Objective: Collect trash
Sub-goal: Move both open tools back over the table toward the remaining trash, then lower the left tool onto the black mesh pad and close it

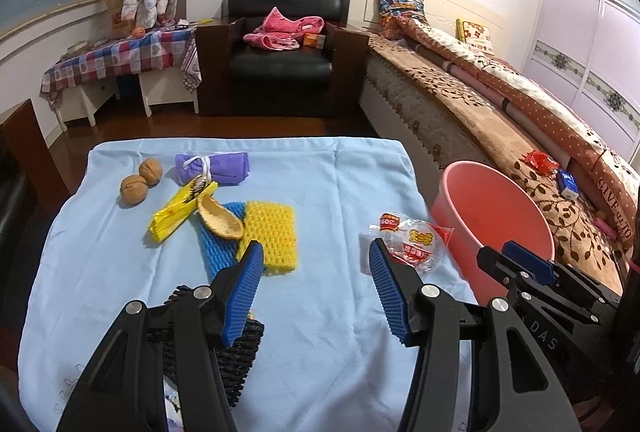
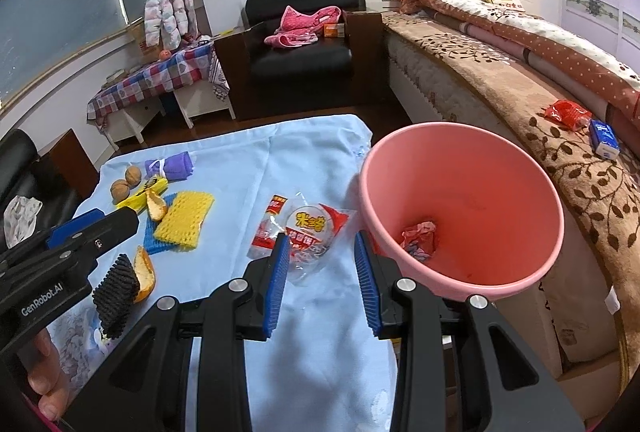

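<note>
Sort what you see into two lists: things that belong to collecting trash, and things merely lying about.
Belongs to the job:
pink bucket
clear snack wrapper
orange peel
yellow foam net
black foam net
yellow wrapper

Lying about:
walnuts
purple cloth roll
armchair
bed

White "GenRobot.AI" is printed on the black body of the left tongs (image 2: 76, 228). "DAS" stands on the black arm of the right tongs (image 1: 528, 264). The clear plastic snack wrapper (image 2: 304, 232) on the tabletop carries a red tab reading "50". A brown cushion (image 1: 618, 199) on the bed reads "GIVE".
</note>
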The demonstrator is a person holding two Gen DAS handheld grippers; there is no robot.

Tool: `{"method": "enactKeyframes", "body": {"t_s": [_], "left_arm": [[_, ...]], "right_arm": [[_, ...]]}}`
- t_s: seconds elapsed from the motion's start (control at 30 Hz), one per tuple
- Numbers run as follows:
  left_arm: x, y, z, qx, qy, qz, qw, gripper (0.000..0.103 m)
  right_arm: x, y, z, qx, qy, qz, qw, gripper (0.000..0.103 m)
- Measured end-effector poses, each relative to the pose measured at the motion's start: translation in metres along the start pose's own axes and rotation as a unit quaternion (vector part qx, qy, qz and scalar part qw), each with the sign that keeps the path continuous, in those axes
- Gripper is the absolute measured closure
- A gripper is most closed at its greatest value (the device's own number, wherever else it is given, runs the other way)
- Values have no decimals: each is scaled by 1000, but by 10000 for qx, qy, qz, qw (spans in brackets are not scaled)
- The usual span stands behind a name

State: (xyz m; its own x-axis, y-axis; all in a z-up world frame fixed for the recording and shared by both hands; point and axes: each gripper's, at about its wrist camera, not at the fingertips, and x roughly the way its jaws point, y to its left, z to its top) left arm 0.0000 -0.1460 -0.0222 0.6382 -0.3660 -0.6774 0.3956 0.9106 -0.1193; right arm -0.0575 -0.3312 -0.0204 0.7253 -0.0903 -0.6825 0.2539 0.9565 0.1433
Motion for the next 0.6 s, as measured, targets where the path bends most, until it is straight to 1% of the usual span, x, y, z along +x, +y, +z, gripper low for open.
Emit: {"method": "enactKeyframes", "body": {"t_s": [0.37, 0.6], "left_arm": [[-1, 14, -4, -104, 35, 81, 9999, 49], [-3, 35, -10, -124, 51, 127, 9998, 49]], "right_arm": [[2, 13, -2, -107, 30, 82, 9999, 69], [5, 18, -4, -86, 86, 216, 9997, 69]]}}
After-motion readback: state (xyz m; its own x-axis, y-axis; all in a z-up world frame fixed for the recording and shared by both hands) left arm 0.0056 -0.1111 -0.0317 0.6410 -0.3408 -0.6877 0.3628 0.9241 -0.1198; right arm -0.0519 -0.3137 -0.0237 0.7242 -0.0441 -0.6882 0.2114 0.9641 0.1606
